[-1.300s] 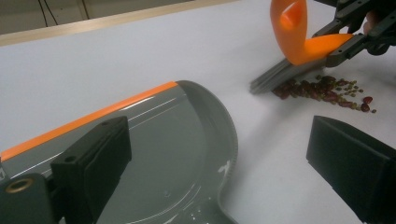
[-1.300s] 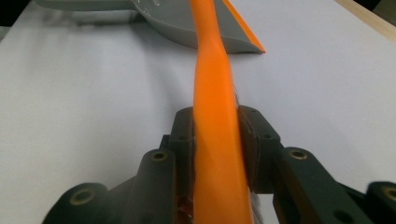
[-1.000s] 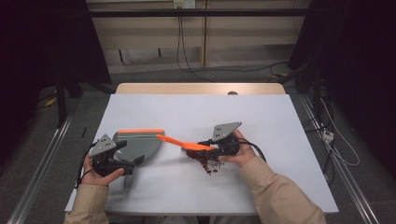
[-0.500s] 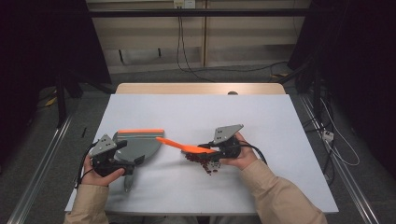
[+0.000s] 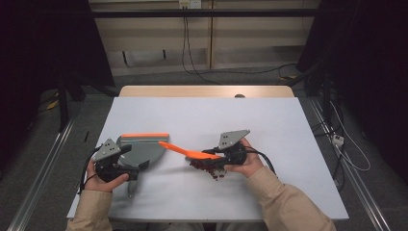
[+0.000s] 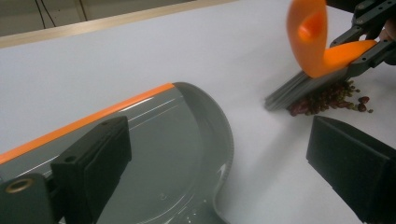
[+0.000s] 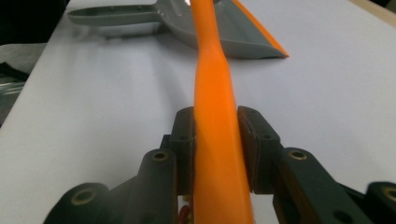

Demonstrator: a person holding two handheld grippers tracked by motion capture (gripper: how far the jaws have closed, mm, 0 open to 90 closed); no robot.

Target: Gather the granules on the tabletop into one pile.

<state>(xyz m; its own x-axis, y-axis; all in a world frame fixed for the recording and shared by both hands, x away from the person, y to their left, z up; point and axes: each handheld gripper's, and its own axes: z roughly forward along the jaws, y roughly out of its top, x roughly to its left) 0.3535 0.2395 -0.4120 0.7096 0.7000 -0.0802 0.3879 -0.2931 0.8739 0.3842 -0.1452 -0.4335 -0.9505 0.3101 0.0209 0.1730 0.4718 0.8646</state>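
White table [image 5: 288,130] holds one dustpan [image 5: 144,149]; right hand-held gripper [image 5: 204,156] clamps one brush [image 5: 185,150], left hand-held gripper [image 5: 134,156] gapes.

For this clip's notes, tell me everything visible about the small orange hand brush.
The small orange plastic hand brush has a curved, flattened handle with a looped end and short grey bristles. The right gripper has its jaws shut on the handle. The bristles rest on the white table against a little pile of reddish and green beans, a short way from the grey dustpan.
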